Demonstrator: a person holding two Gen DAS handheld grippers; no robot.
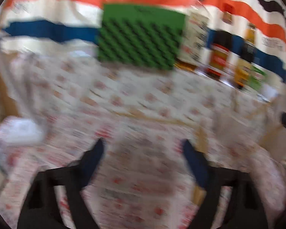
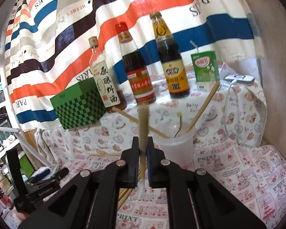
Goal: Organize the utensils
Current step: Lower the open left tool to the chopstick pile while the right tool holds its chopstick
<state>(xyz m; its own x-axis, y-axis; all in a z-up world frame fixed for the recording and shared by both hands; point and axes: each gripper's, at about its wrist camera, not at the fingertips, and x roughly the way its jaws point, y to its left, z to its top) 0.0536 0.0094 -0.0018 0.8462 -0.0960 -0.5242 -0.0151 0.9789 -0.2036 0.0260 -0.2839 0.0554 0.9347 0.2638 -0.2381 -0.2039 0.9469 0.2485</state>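
Observation:
My right gripper (image 2: 143,143) is shut on a bamboo chopstick (image 2: 143,122) that stands nearly upright between the pads. Just to its right is a translucent plastic cup (image 2: 175,148) holding two more chopsticks, one leaning left (image 2: 141,123) and one leaning right (image 2: 204,105). Loose chopsticks lie on the cloth left of the gripper (image 2: 104,154) and beneath it (image 2: 124,194). The left wrist view is badly blurred. There my left gripper (image 1: 143,146) hangs open over the patterned tablecloth (image 1: 143,105) with nothing between its fingers.
A green checkered box (image 2: 80,106) and three sauce bottles (image 2: 141,76) stand at the back, with a green drink carton (image 2: 206,66) to their right. A white device with a cable (image 2: 240,79) lies at the far right. Black gear (image 2: 38,183) and shelves sit off the table's left edge.

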